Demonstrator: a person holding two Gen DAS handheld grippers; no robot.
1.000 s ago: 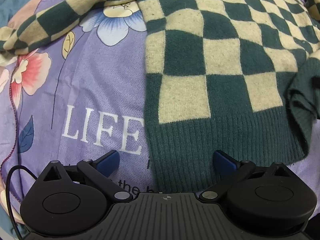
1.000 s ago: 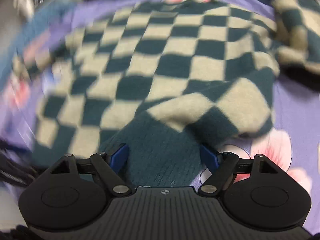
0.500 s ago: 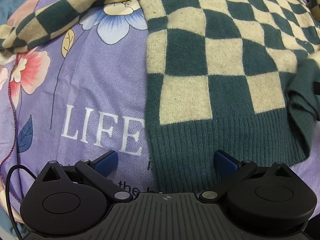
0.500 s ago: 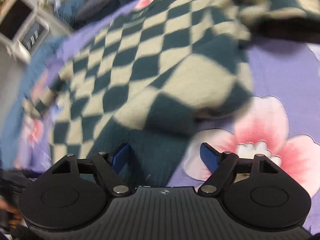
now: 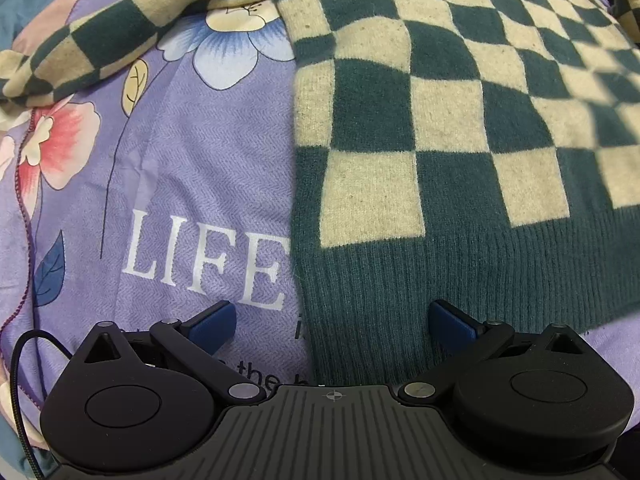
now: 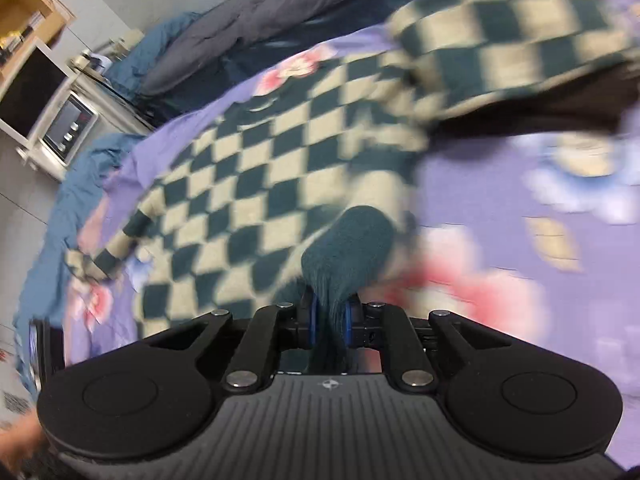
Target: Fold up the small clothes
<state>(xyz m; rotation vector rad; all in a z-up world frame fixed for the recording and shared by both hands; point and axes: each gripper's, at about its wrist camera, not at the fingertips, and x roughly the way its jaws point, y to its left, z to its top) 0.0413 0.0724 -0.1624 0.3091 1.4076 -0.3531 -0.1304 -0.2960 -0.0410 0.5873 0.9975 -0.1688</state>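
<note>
A green and cream checked sweater [image 5: 440,128] lies spread on the purple floral bedsheet [image 5: 192,168]. My left gripper [image 5: 332,320] points straight down, open, its blue pads on either side of the left edge of the ribbed green hem [image 5: 380,292] without pressing it. One sleeve [image 5: 100,48] trails off to the upper left. In the right wrist view my right gripper [image 6: 331,316] is closing, its pads pinching a bunch of the green hem [image 6: 348,248] and holding it above the bed. The sweater body [image 6: 248,184] stretches away to the left.
The sheet carries the printed word LIFE [image 5: 208,252] and pink flowers [image 6: 472,292]. A grey blanket [image 6: 248,16] and blue bedding [image 6: 72,200] lie at the far side. A white cabinet with a small appliance [image 6: 68,128] stands beyond the bed at upper left.
My right gripper went from open around the hem to shut on it, then rose and swung sideways with the cloth. The crumpled right hem corner left the left wrist view. The left gripper stayed still.
</note>
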